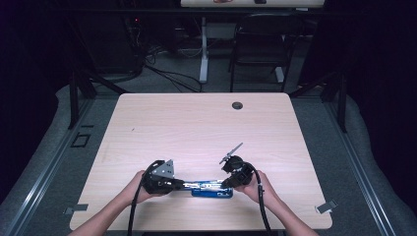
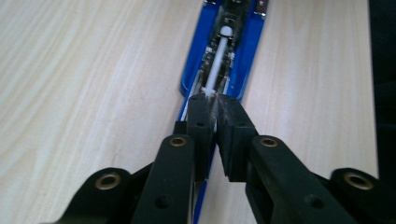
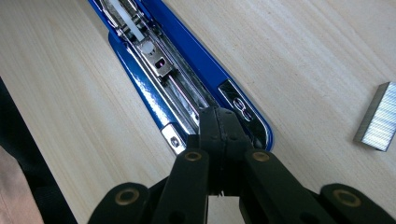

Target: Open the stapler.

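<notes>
Pale wood-grain rectangular table (image 1: 196, 123), round dark grommet (image 1: 237, 105) near its far edge. Blue metal stapler (image 1: 211, 189) lies flat and opened out close to the near edge, about midway along it, lengthwise parallel to that edge, chrome staple channel facing up. Left gripper (image 1: 189, 185), black, grey three-cornered plate on top, comes in from the stapler's left end; in the left gripper view its jaws are nearly together at the tips, pinched at the end of the white plastic pusher rod (image 2: 217, 60) running down the channel; whether the pads press on the rod or only meet above it is not clear. Right gripper (image 1: 227, 183) comes in from the stapler's right end; in the right gripper view its jaws are fully closed, tips resting on the chrome channel (image 3: 182, 95) near the blue rounded end, nothing seen between them. Small silver block of loose staples (image 3: 379, 116) lies on the table beside the stapler, apart from it.
</notes>
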{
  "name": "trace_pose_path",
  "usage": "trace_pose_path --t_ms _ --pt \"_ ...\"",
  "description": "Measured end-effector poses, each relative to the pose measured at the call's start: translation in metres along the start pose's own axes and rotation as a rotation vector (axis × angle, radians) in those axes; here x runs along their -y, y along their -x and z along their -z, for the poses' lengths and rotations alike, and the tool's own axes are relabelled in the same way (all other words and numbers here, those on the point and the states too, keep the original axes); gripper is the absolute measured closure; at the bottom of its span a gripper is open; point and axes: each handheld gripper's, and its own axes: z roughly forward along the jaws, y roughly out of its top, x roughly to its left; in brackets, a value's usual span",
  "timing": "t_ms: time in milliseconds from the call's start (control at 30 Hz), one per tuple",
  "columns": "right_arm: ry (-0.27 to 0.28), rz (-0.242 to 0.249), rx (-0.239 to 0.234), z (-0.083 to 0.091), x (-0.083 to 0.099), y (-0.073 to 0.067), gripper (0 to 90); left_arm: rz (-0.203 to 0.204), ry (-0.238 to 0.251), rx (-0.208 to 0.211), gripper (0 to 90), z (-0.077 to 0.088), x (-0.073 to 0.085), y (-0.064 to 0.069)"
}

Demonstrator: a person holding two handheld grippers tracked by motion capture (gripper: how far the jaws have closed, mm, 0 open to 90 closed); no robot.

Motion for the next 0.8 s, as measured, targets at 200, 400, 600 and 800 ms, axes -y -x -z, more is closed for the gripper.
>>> trace_pose_path --t_ms 200,400,600,800 --pt "0.003 -0.002 -0.003 0.0000 0.0002 0.0005 90.0 -0.035 0.005 0.004 70.1 0.0018 0.0030 0.0026" --pt "0.002 0.000 0.002 -0.0001 -0.0001 0.0002 90.0 -0.056 0.013 -0.016 67.0 0.0020 0.0030 0.0059" --pt "0.011 -0.015 -0.019 -0.0003 0.0006 0.0011 90.0 -0.030 0.012 -0.011 73.4 0.0019 0.0055 0.0020" --pt "0.036 -0.029 -0.067 0.0067 0.0008 0.0049 90.0 -0.033 0.008 -0.007 78.7 -0.0004 0.0074 0.0008"
